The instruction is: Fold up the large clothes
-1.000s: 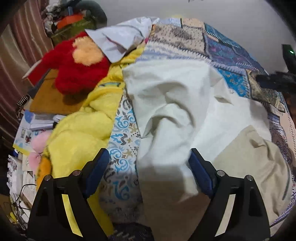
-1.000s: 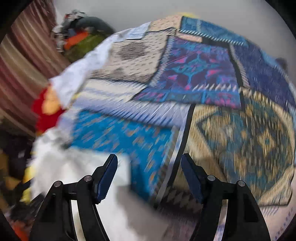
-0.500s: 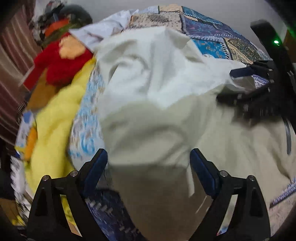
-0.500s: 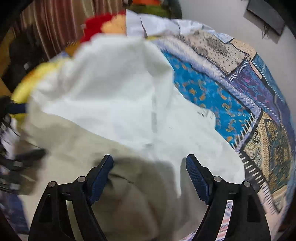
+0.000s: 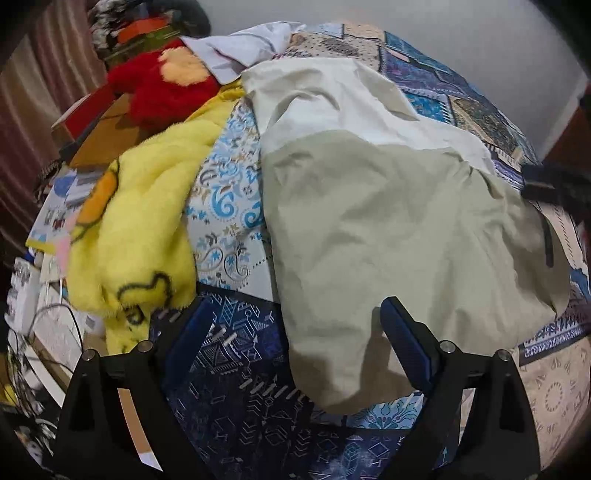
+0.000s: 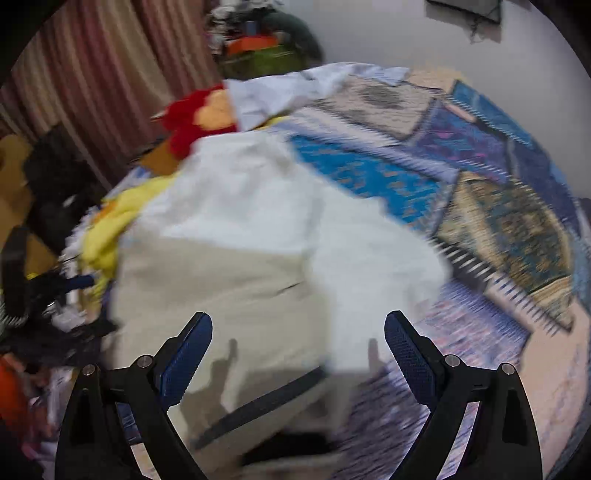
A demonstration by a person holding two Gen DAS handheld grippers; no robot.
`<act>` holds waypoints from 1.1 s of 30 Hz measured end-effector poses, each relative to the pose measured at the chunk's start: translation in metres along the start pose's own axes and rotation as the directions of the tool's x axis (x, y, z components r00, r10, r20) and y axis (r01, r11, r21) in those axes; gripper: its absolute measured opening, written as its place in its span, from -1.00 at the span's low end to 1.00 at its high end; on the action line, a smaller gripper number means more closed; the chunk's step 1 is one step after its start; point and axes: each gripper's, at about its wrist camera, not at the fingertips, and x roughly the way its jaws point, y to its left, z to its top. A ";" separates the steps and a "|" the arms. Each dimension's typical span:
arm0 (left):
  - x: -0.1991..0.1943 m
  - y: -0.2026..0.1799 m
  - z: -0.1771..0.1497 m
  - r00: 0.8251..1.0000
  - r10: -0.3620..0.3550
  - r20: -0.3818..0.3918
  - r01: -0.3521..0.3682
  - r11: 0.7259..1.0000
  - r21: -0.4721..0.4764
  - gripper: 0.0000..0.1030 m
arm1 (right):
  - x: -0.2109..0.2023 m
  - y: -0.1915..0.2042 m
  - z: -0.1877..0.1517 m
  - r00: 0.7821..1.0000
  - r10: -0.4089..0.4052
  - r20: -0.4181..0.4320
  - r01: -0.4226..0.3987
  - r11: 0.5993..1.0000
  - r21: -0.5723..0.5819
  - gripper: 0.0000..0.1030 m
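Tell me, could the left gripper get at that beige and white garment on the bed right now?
Probably yes. The left gripper is open, its fingers straddling the near end of the garment, which lies flat on the patterned bedspread with nothing covering it.

Bed covered by a patchwork quilt (image 5: 436,88) in blue, purple and beige panels. Plain pale grey wall (image 5: 424,26) behind it. Striped pinkish-brown curtain (image 6: 110,85) on the left side. Dark object mounted high on the wall (image 6: 469,11), cable hanging off it; too cropped to identify. Cluttered pile in the far corner (image 6: 262,48), orange and green items on it. Light is dim, indoor. Right wrist view is motion-blurred.
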 end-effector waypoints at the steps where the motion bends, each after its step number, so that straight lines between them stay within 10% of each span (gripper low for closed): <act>1: 0.007 -0.002 -0.003 1.000 0.018 -0.024 -0.018 1.000 0.010 0.80 | 0.006 0.009 -0.007 1.000 0.005 -0.019 -0.005 1.000 -0.027 0.82; 9: 0.001 -0.007 -0.015 0.999 0.013 -0.053 -0.011 0.999 0.045 0.80 | 0.001 -0.002 -0.046 0.995 -0.028 -0.098 0.031 0.999 0.028 0.82; 16: -0.018 0.023 0.074 0.988 0.089 0.125 -0.082 0.995 -0.065 0.80 | -0.023 -0.030 -0.024 0.999 -0.034 -0.016 0.036 0.994 0.106 0.82; 22: 0.055 0.047 0.130 0.996 0.080 0.024 -0.073 0.976 -0.207 0.80 | 0.015 -0.028 -0.028 0.994 -0.018 -0.112 0.027 0.997 0.077 0.82; 33: 0.023 0.044 0.068 0.985 0.172 0.022 -0.170 0.982 -0.087 0.78 | -0.007 -0.013 -0.042 0.995 -0.021 -0.101 0.027 0.998 0.060 0.82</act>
